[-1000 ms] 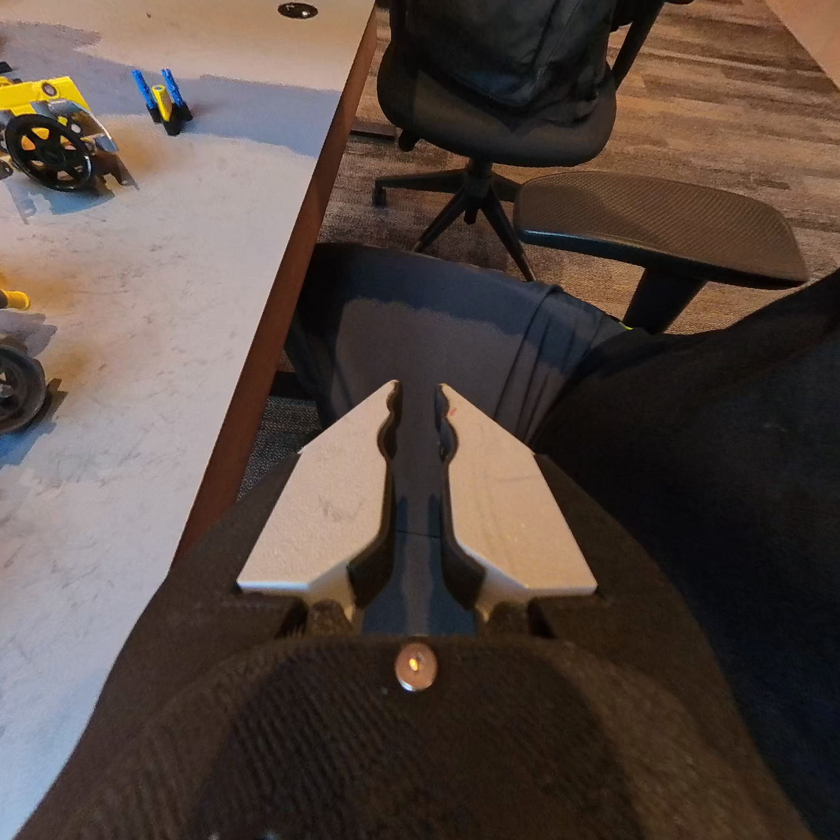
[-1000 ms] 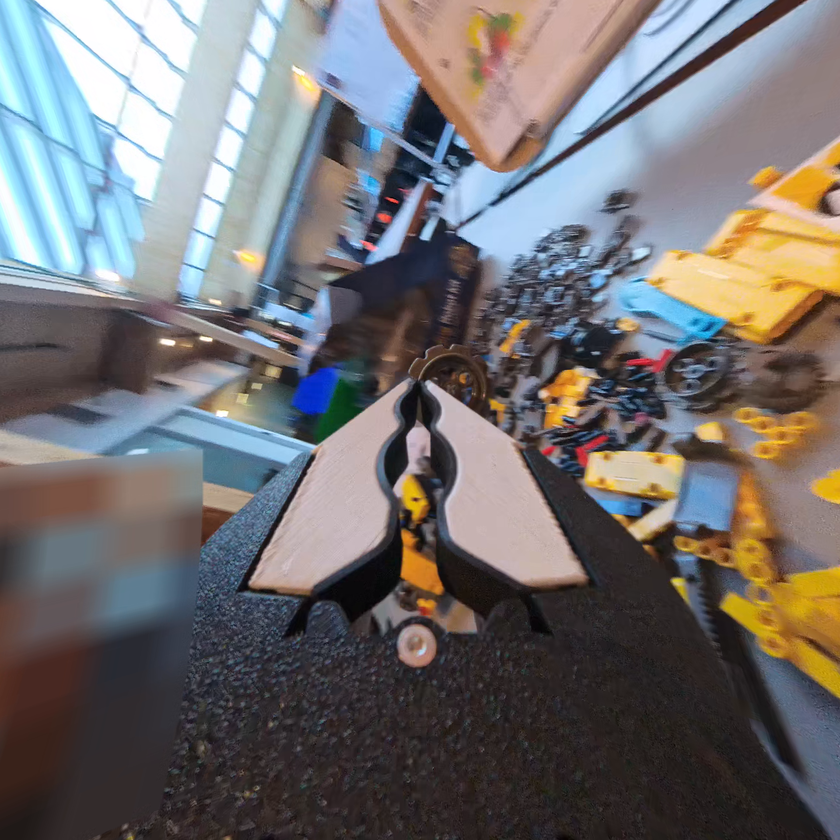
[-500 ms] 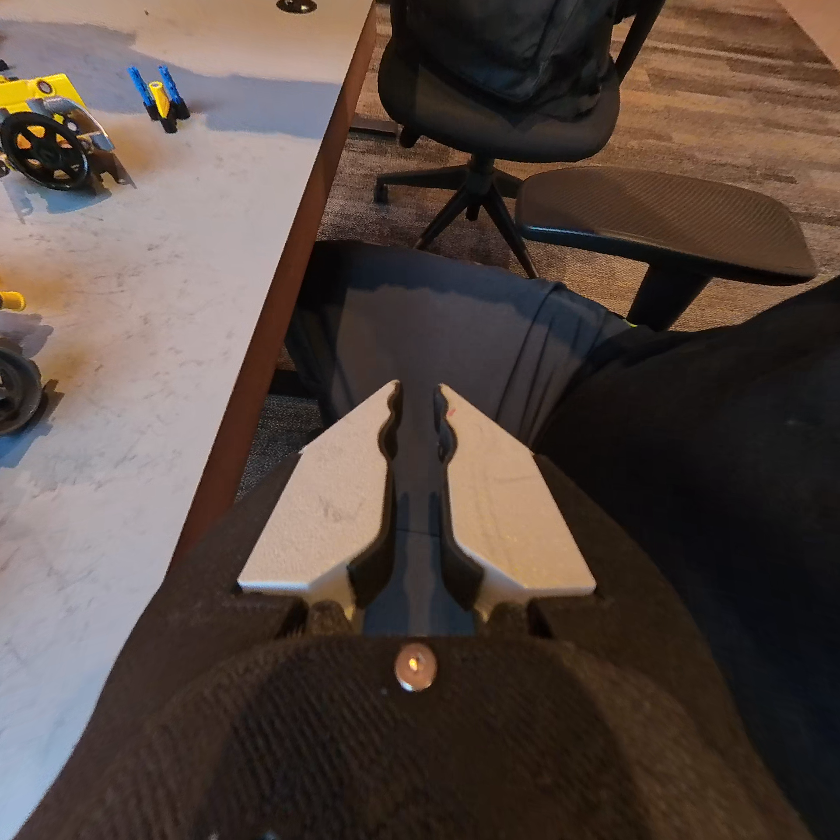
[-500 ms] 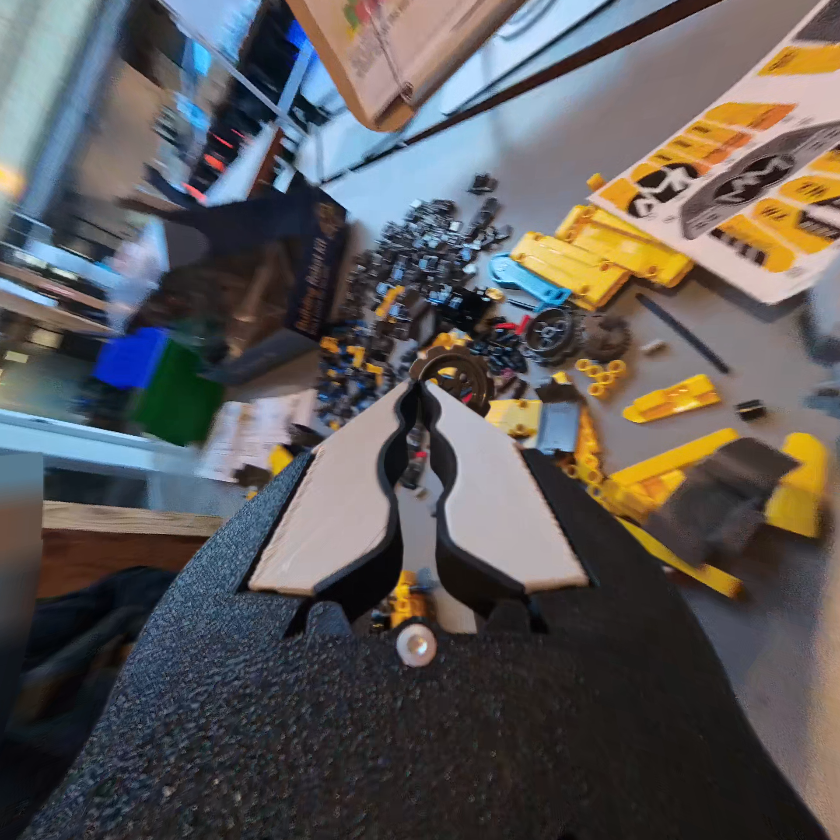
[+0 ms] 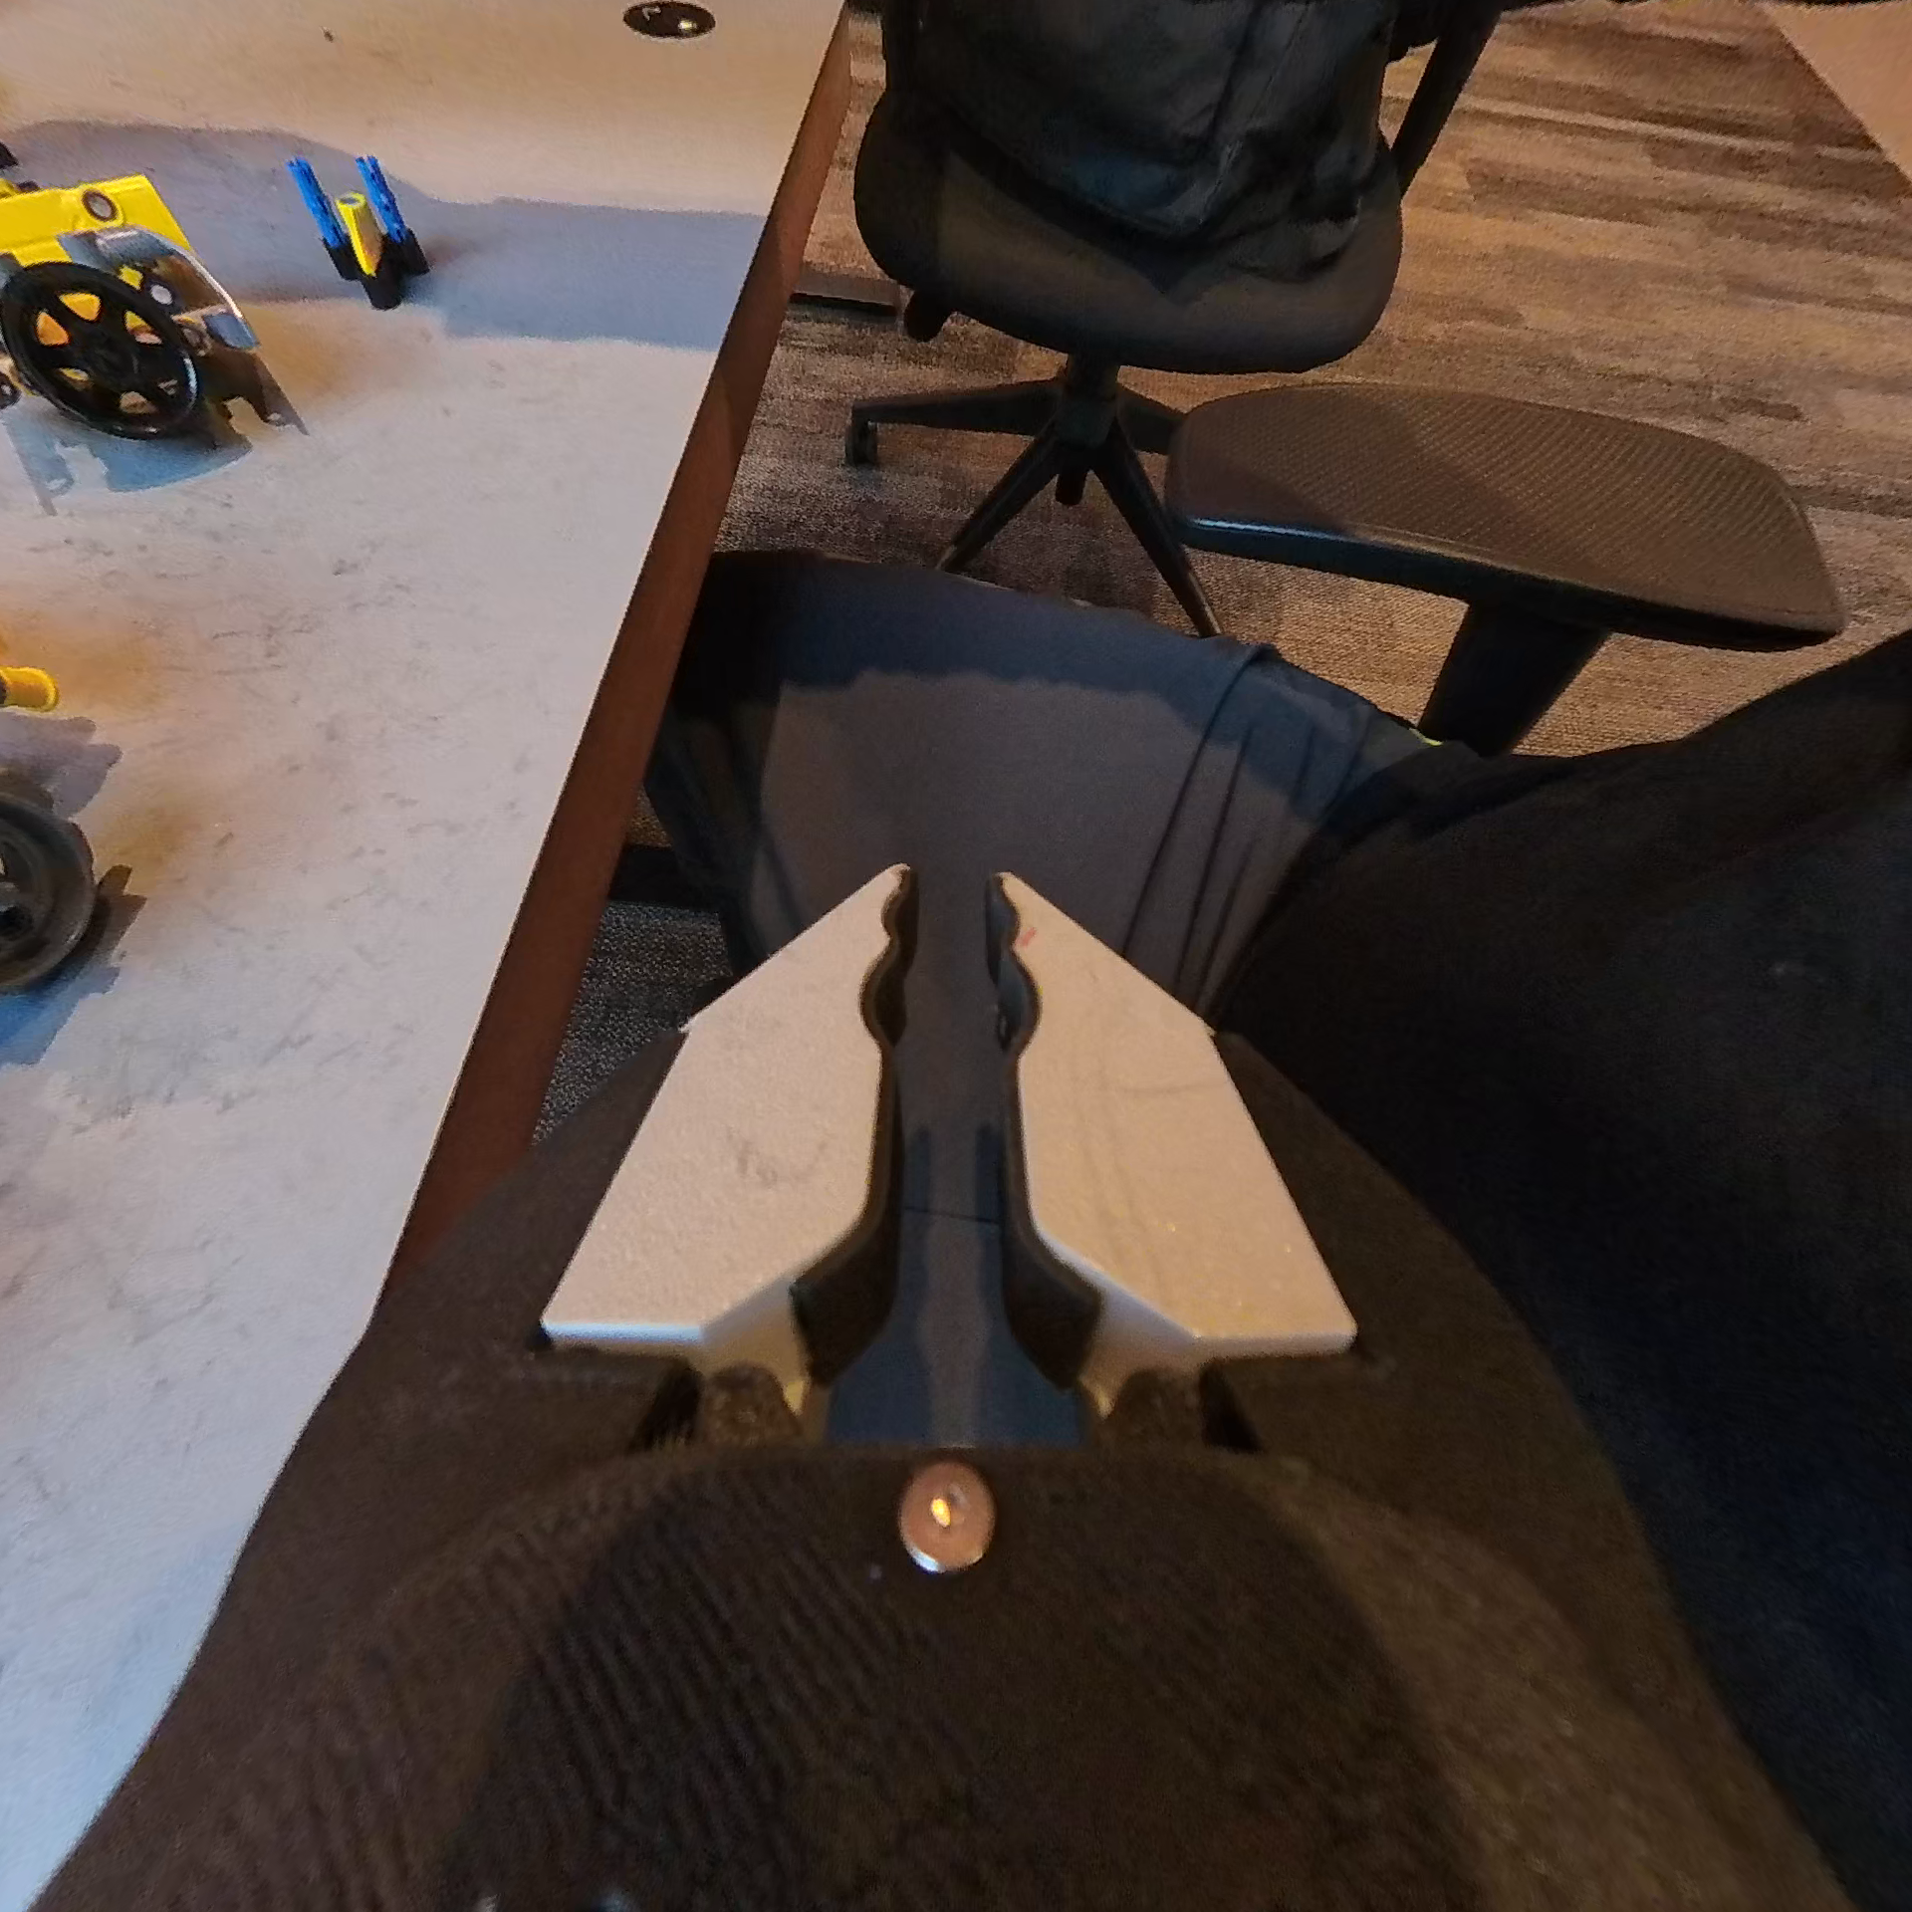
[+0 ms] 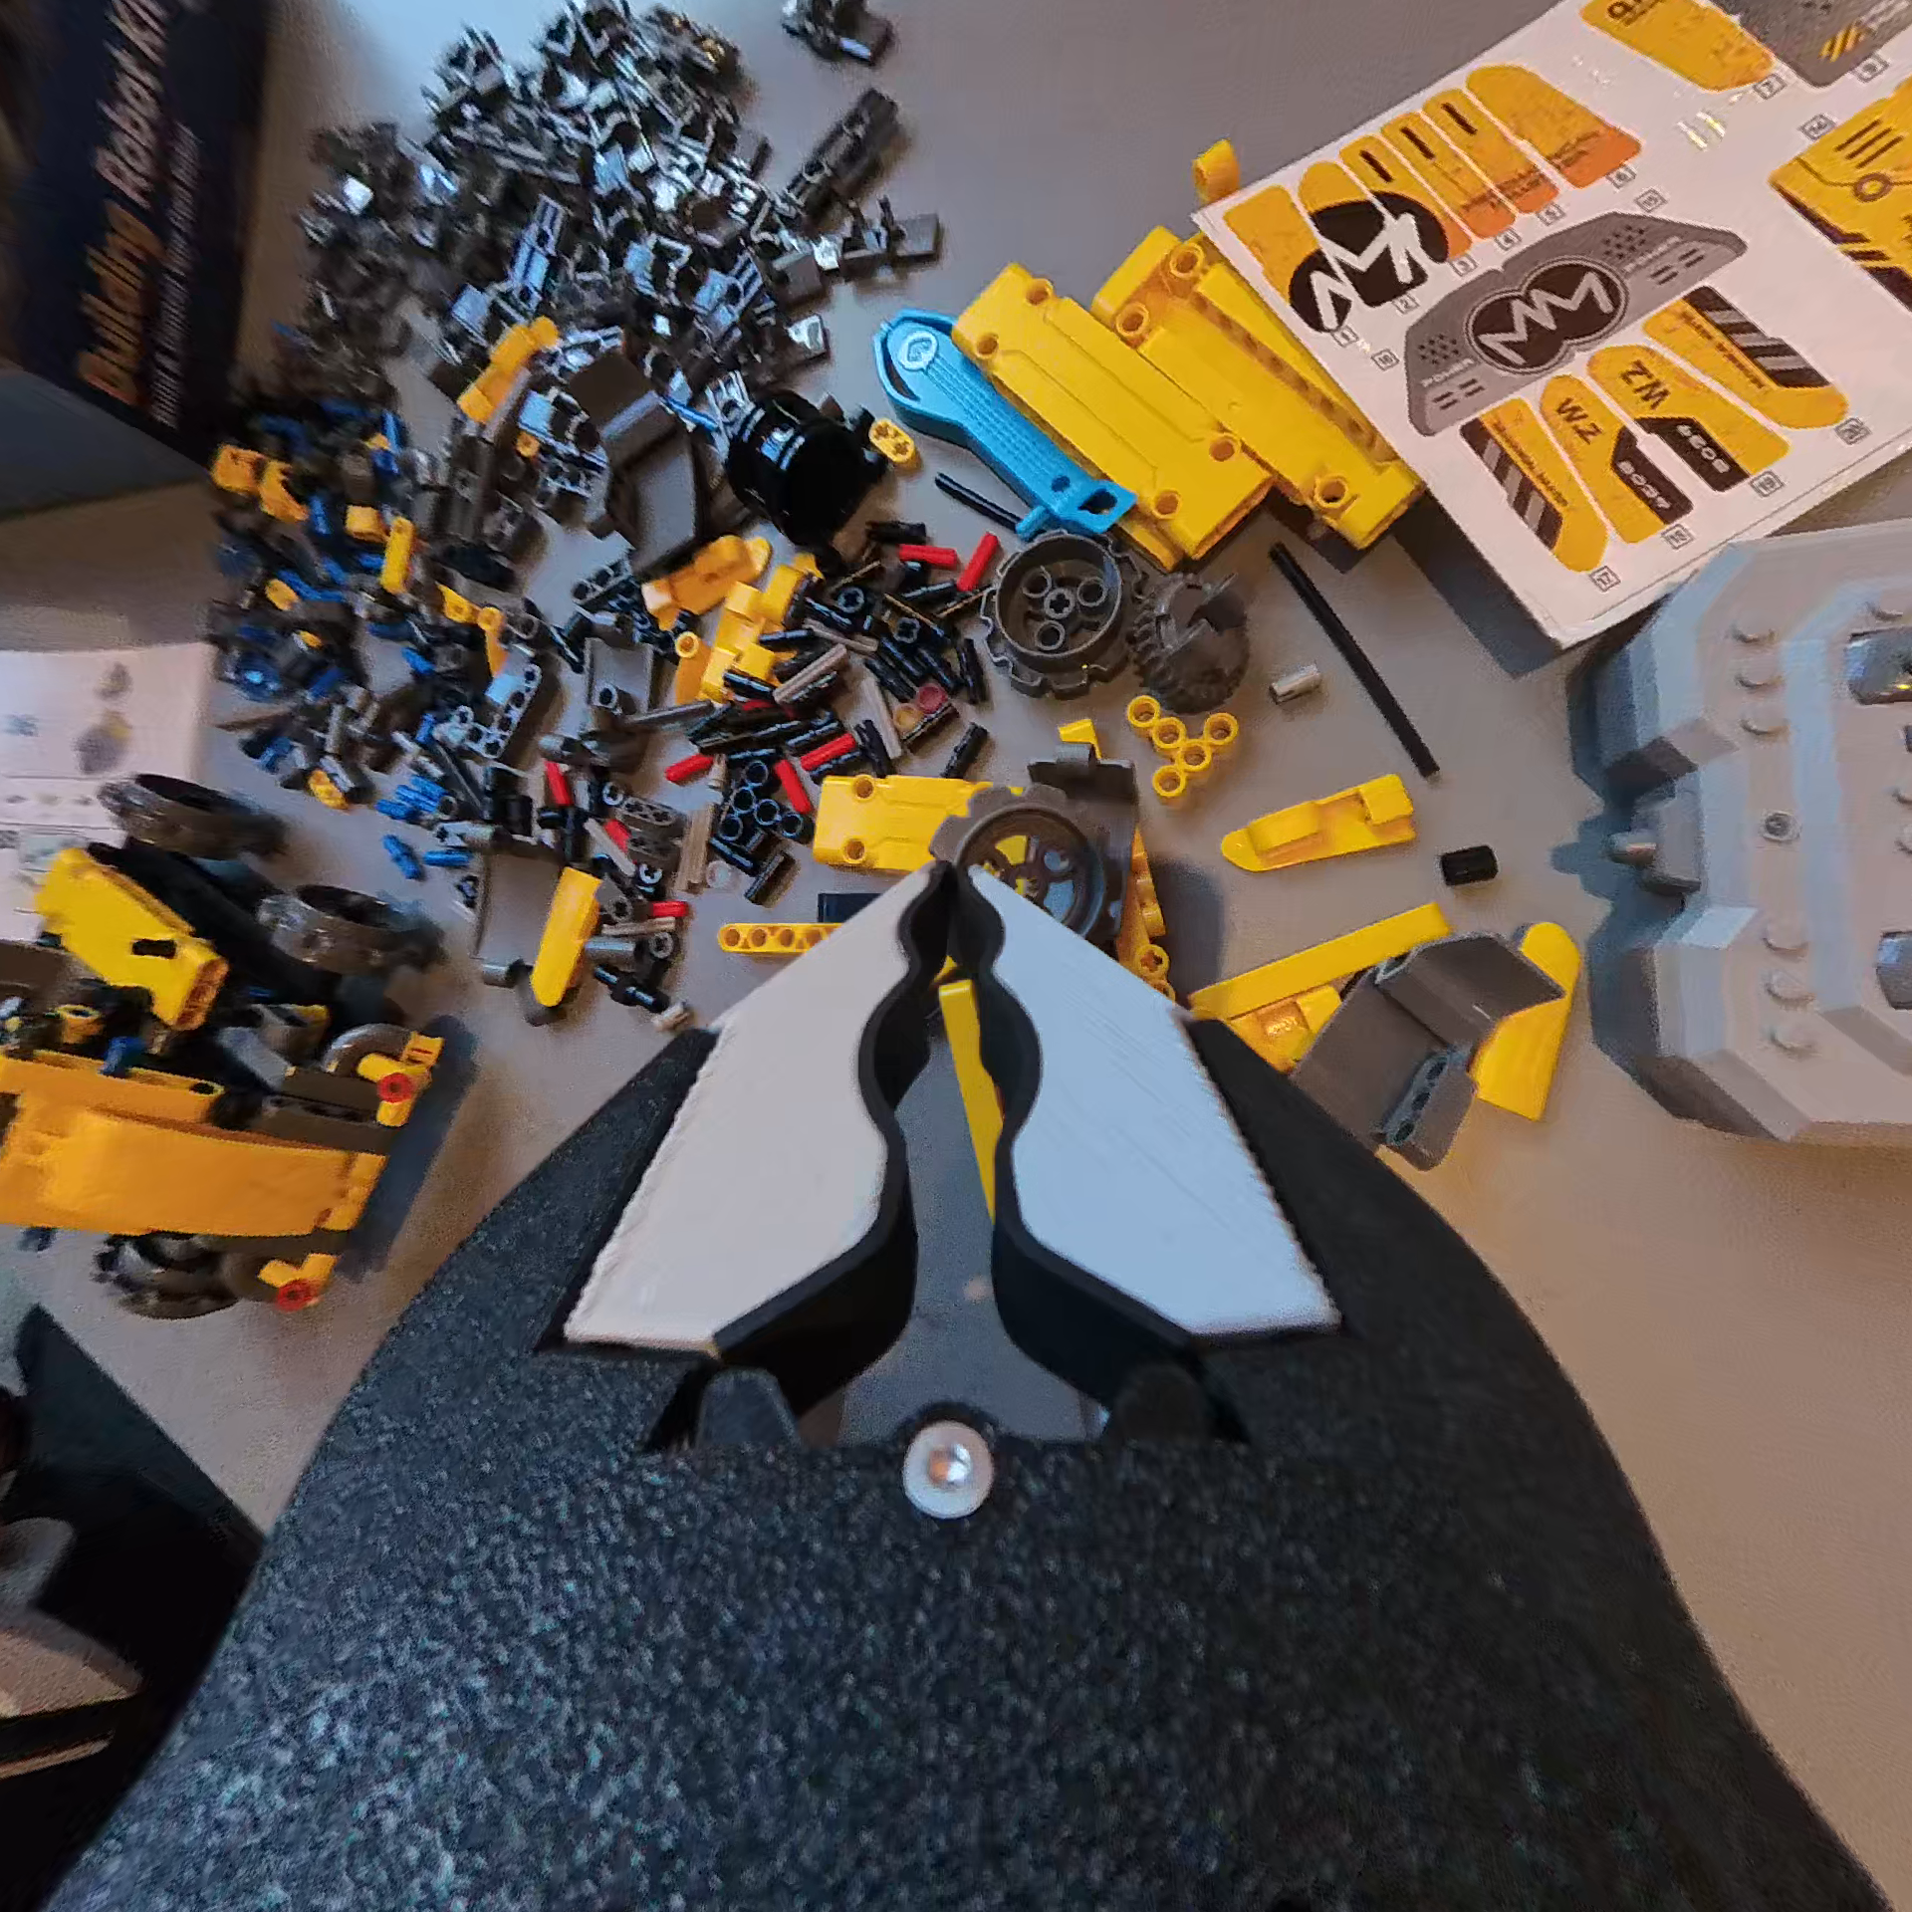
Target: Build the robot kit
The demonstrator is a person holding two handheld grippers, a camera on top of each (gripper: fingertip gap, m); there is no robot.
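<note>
My right gripper [image 6: 957,874] is shut on a dark grey toothed wheel [image 6: 1040,854], pinched at the fingertips and held above a table [image 6: 1552,1345] strewn with building-toy parts. Under it lie yellow beams [image 6: 1335,828], black and red pins [image 6: 786,724] and two grey gears [image 6: 1066,610]. My left gripper [image 5: 952,879] is slightly open and empty. It hangs off the table's edge [image 5: 641,662], over a seated person's lap in grey trousers [image 5: 983,745].
Right wrist view: sticker sheet [image 6: 1604,310], grey shell part [image 6: 1759,828], yellow panels [image 6: 1117,414], blue tool [image 6: 993,424], half-built yellow model [image 6: 176,1117], dark box [image 6: 124,207]. Left wrist view: wheeled yellow assembly [image 5: 103,321], small blue-and-yellow piece [image 5: 362,228], armrest [image 5: 1500,507], office chair [image 5: 1128,259]. My right fingertips sit around 40 centimeters from my left ones.
The right gripper has swung down from facing the room to facing the parts on the table, with the toothed wheel still in its fingers. The left gripper has barely moved.
</note>
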